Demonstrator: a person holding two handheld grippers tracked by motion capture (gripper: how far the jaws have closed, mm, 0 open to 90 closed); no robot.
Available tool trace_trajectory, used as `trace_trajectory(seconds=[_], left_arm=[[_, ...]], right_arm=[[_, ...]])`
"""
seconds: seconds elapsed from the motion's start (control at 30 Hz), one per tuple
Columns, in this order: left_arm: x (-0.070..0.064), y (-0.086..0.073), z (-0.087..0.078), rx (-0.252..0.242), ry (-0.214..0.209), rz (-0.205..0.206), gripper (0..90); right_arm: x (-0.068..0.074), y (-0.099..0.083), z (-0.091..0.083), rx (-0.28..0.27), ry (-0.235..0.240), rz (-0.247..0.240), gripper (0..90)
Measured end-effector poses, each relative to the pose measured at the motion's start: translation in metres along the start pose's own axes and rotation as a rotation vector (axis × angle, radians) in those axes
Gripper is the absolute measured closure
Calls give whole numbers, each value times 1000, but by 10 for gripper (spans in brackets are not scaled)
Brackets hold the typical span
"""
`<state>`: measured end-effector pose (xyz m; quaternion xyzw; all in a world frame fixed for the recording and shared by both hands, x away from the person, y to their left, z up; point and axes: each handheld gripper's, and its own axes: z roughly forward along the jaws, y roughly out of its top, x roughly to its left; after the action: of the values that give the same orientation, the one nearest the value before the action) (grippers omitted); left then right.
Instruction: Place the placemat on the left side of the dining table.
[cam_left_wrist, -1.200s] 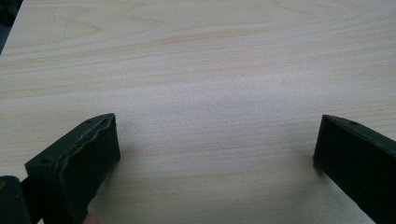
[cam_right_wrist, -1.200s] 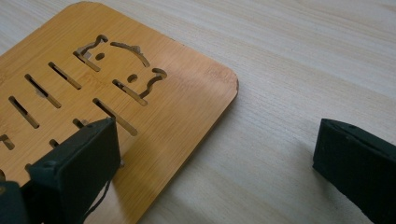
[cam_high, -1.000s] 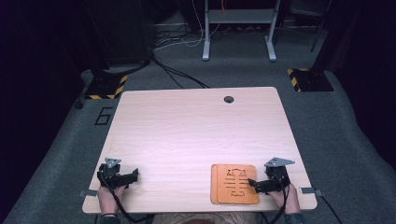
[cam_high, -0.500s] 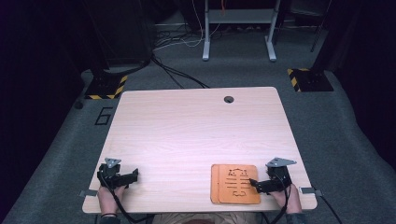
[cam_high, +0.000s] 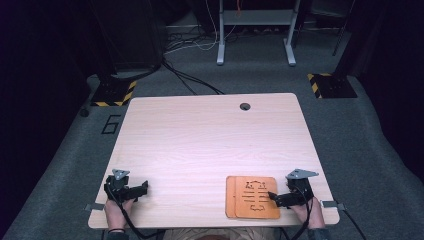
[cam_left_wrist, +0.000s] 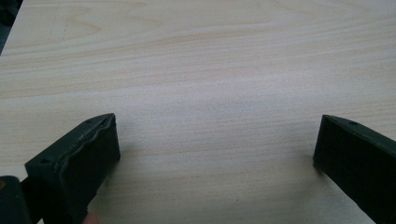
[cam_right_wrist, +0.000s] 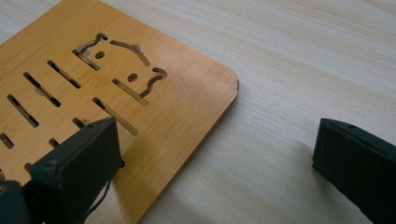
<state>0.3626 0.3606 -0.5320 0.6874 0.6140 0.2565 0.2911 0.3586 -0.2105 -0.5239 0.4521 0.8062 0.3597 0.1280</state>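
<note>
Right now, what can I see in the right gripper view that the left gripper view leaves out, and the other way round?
The right gripper view has the bamboo trivet with its slots and cut-out animal face; one jaw of the right gripper hangs over its corner. The left gripper view offers nothing of its own apart from the left gripper and a fingertip at the bottom edge. Both share the pale wooden table and a pair of black jaws standing wide apart.

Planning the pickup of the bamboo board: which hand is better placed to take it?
Right. The right tool sits at the bamboo board's right edge, jaws open, one over the board and the other over bare table beside it. The left tool is open too, far across the table from the board.
</note>
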Motion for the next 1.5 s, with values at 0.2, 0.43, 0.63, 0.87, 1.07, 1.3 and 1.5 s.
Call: trace_trajectory(seconds=[0.2,0.43,0.63,0.87,1.07,1.3,1.5], left_arm=[[0,0,0,1,0,0,1],[0,0,0,2,1,0,1],[-1,0,0,-3,4,-3,2],[-17,6,2,32,-10,4,1],[-35,11,-1,22,-88,14,1],[-52,13,-9,-21,-155,14,0],[-70,23,-18,-48,-211,41,1]], right_arm=[[-3,-2,-2,4,-11,-7,2],[-5,-4,-5,5,-33,-3,12],[-5,-4,-5,4,-33,-4,12],[-5,-4,-5,3,-33,-4,10],[-5,-4,-5,5,-41,3,0],[-4,-4,-4,7,-49,7,0],[-4,-4,-4,6,-48,9,0]])
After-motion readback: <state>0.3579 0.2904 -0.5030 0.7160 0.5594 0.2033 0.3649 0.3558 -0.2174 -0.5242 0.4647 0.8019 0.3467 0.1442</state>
